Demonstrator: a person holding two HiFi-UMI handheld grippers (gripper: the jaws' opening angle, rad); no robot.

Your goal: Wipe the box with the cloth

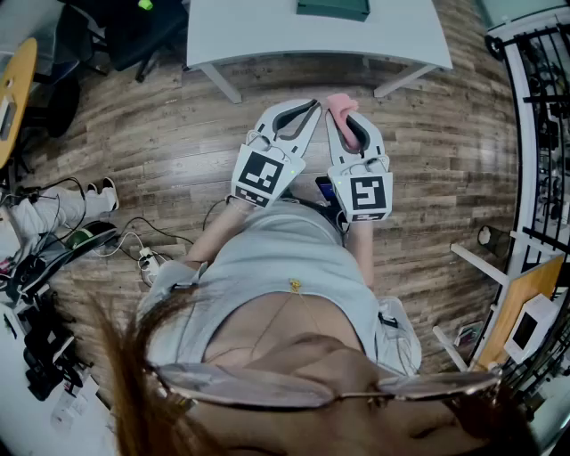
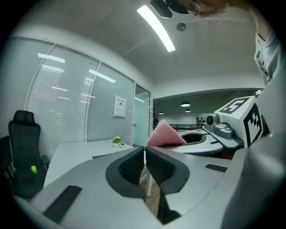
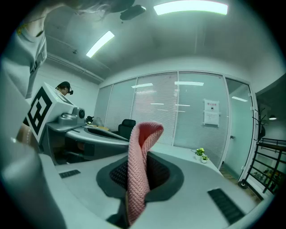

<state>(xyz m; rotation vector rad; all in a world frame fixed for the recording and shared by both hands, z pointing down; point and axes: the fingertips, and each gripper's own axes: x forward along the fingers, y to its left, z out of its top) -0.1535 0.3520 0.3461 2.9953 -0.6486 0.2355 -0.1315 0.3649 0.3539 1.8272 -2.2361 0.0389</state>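
Between right hand-held gripper (image 3: 141, 173) jaws — pink cloth (image 3: 136, 156), clamped | left hand-held gripper (image 2: 145, 157) — closed, empty

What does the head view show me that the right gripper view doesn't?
Only the head view: the dark green box, the wooden floor and the cables on it. Only the right gripper view: the jaws pinched on a fold of the pink cloth, plus the potted plant and the office chair. Both: the pink cloth in the right gripper, with the left gripper beside it.
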